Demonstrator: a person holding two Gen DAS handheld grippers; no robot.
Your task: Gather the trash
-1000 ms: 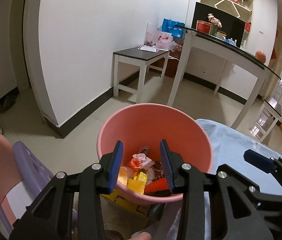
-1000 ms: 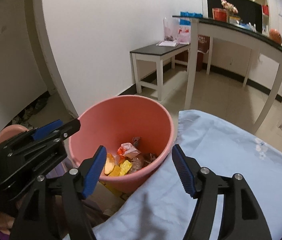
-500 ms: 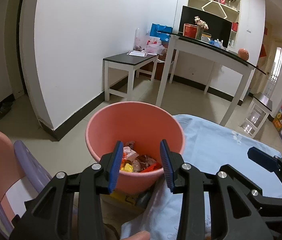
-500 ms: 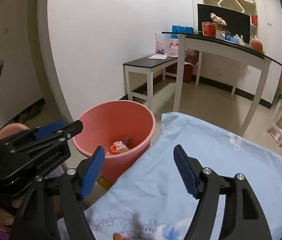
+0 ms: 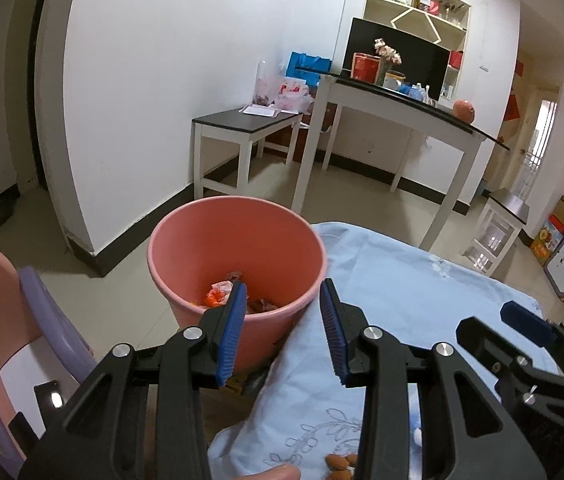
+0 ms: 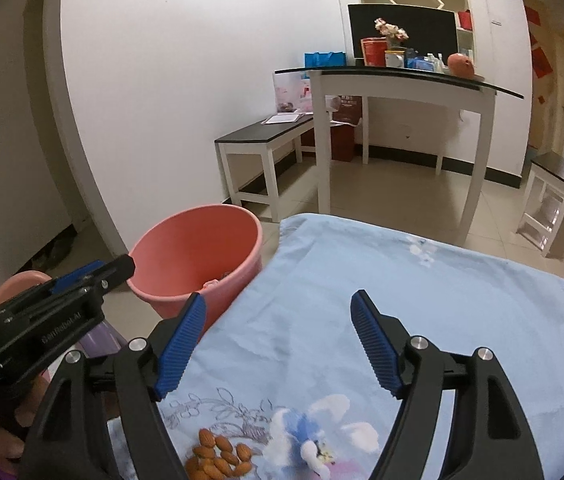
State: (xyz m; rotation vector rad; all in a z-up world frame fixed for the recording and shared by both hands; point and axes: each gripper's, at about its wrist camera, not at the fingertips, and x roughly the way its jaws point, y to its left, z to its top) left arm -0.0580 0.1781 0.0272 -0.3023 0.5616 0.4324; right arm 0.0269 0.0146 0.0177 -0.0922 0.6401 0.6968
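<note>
A pink bucket [image 5: 237,240] stands on the floor at the left edge of a table under a light blue cloth [image 5: 402,280]; wrappers and scraps [image 5: 221,294] lie in its bottom. It also shows in the right wrist view [image 6: 197,252]. My left gripper [image 5: 284,336] is open and empty, near the bucket's near rim. My right gripper [image 6: 277,344] is open and empty above the blue cloth [image 6: 402,300]. A pile of almonds [image 6: 217,456] lies on the cloth below its left finger, also seen in the left wrist view [image 5: 340,462].
A pink and purple child's chair [image 5: 9,320] stands left of the bucket. A low black-topped bench [image 5: 245,120] and a tall white table [image 5: 394,104] stand by the far wall. A small white stool [image 6: 546,204] is at the right.
Both grippers have drawn back and up from the bucket toward the table. The bucket now looks smaller and farther, and the almonds on the cloth have come into view.
</note>
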